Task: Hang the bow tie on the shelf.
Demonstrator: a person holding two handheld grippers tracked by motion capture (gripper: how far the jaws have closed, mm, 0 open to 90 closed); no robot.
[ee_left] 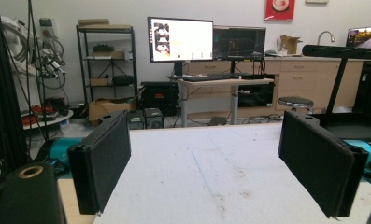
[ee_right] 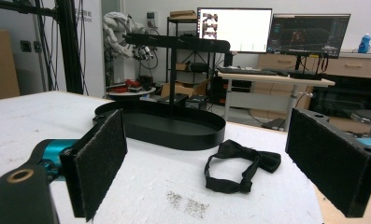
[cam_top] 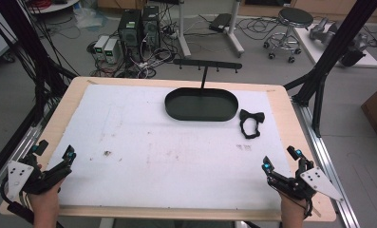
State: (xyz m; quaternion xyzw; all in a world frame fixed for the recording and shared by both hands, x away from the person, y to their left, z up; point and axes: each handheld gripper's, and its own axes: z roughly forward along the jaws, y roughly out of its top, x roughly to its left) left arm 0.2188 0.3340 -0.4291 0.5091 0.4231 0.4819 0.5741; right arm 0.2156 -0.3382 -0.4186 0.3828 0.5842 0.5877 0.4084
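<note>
One black bow tie [cam_top: 250, 123] lies untouched toward the counter's [cam_top: 129, 142] far right edge, just beside one black oval tray stand [cam_top: 201, 104]. I hold the right gripper [cam_top: 281, 160] and left gripper [cam_top: 55, 154] at the near corners, jaws spread, empty. Approach step, I judge; next, the right reaches forward.

On my table [cam_top: 58, 118], the oval tray [cam_top: 201, 105] sits at the far middle, its hook stand [cam_top: 206, 66] rising from its back edge. The bow tie [cam_top: 250, 122] lies just right of the tray. My left gripper [cam_top: 58, 159] and right gripper [cam_top: 281, 159] rest at the near corners, well apart.
</note>
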